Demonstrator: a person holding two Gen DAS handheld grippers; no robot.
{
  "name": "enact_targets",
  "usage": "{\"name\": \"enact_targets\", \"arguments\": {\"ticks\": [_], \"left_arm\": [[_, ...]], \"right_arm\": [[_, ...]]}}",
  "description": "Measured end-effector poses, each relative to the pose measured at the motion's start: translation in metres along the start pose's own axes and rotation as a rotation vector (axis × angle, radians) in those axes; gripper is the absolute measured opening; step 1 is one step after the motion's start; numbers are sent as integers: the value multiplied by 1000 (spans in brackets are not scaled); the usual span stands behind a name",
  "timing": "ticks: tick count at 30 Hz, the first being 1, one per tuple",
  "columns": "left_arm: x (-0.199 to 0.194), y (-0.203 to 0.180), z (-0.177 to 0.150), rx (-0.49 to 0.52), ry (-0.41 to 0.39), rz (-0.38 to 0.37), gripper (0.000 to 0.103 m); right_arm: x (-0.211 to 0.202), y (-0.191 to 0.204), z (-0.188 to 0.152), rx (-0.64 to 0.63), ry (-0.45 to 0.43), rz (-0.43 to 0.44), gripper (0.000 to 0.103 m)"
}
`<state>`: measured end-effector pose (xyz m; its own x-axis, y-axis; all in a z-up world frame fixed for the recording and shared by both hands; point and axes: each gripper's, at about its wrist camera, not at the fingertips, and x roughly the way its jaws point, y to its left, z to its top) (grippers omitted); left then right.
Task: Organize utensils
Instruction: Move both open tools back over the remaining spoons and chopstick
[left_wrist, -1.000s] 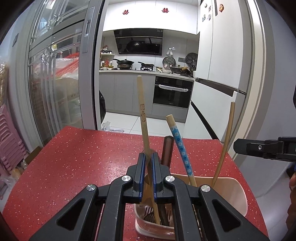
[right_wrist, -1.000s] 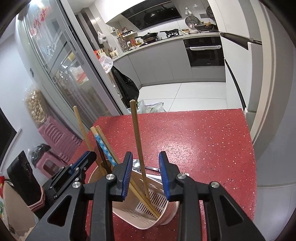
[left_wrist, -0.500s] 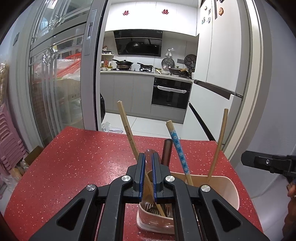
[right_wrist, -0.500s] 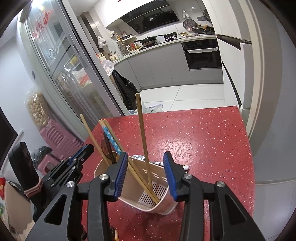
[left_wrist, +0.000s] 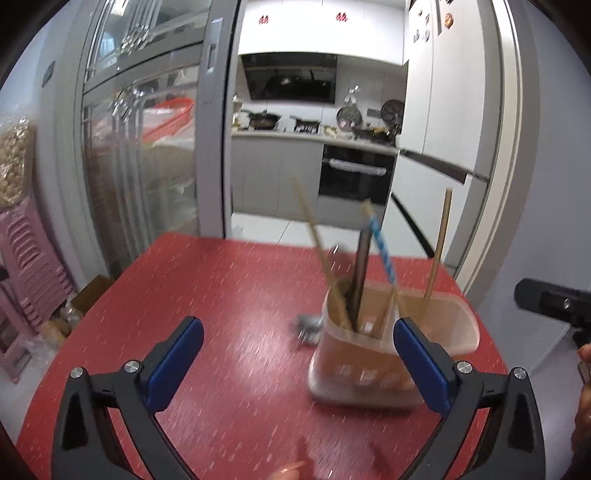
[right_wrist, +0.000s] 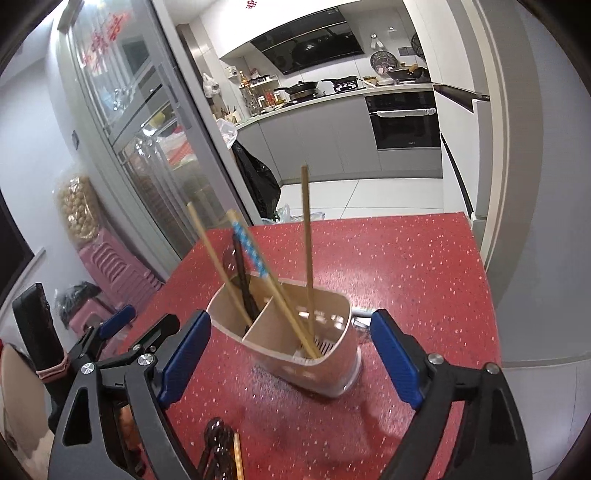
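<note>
Right wrist view: red table (right_wrist: 406, 266) carries the beige utensil holder (right_wrist: 280, 332), its two compartments stocked with chopsticks (right_wrist: 306, 236) and a dark-handled utensil (right_wrist: 242, 273), all leaning inside. I judge sorting mostly done. Left to do: something metallic (left_wrist: 308, 326) lies beside the holder, a dark item (right_wrist: 219, 446) at the near edge. Left gripper (left_wrist: 297, 358) and right gripper (right_wrist: 290, 360) have just been opening; both released, nothing gripped.

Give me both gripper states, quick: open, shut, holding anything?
Left gripper: open, jaws just opened wide, nothing between them.
Right gripper: open, jaws just opened, utensil holder ahead, not gripped.
</note>
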<state>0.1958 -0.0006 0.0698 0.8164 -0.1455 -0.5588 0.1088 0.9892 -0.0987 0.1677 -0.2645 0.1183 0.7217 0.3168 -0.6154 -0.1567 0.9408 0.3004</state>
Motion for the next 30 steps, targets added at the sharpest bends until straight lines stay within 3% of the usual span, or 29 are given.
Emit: {"name": "enact_targets", "arguments": {"ticks": [3, 8, 16, 22, 30], "left_arm": [[-1, 10, -21, -3, 66, 16, 103], [6, 27, -62, -5, 202, 41, 103], [2, 40, -132, -3, 348, 81, 103], [-8, 44, -163, -10, 404, 65, 103], [-14, 36, -184, 32, 434, 66, 103]], "right_arm": [[1, 7, -17, -7, 36, 8, 90], [15, 15, -49, -14, 174, 15, 90], [28, 12, -109, -24, 334, -20, 90], [38, 10, -147, -19, 424, -40, 90], [41, 21, -176, -51, 473, -71, 90]]}}
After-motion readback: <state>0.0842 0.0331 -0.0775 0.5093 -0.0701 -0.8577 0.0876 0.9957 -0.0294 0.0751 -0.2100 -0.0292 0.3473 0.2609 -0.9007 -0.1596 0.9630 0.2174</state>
